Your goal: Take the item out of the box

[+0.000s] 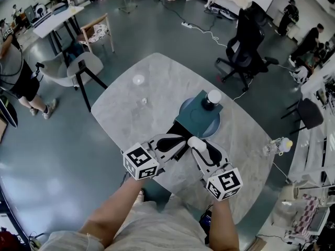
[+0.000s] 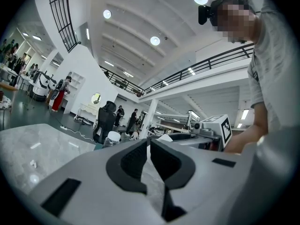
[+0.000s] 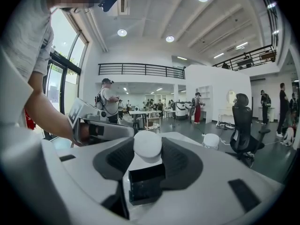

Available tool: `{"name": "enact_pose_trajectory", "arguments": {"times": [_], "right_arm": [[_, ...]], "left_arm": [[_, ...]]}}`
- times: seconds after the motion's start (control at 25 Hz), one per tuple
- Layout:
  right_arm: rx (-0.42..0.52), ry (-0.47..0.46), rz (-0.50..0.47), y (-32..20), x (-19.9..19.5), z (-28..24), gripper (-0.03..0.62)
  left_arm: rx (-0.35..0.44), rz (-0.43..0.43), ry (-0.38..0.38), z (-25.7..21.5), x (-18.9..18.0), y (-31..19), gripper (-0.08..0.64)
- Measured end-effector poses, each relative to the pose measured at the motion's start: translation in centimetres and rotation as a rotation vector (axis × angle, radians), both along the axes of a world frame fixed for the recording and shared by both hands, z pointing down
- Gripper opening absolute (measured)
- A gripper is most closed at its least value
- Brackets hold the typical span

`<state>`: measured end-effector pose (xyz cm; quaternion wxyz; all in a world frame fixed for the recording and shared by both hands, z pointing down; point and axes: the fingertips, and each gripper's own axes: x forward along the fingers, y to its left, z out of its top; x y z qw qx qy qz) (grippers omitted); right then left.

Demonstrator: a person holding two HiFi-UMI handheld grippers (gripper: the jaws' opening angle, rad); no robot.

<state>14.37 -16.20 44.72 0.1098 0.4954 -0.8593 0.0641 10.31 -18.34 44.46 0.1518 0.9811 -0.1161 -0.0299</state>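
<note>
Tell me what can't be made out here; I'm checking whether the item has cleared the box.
- Item's body under its white cap: right gripper view, the black box hides it.
- Box's inside: head view, the right gripper covers it.
- Small clear thing on the table: head view, too small to name.

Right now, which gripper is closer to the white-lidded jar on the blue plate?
Right. The right gripper stops just short of the plate under the jar; the left gripper sits beside it, further left, farther away.
</note>
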Motion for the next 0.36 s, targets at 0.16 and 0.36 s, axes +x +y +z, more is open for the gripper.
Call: {"name": "enact_pose_trajectory", "arguments": {"times": [0.16, 0.36], "right_arm": [[-0.007, 0.002, -0.002, -0.11, 0.03, 0.19, 0.193], [-0.008, 0.013, -0.009, -0.38, -0.07, 0.17, 0.193]], "left_arm": [[-0.001, 0.002, -0.001, 0.12, 0.04, -0.15, 0.02], [-0.006, 0.002, -0.001, 0.17, 0.02, -0.4, 0.02]]}}
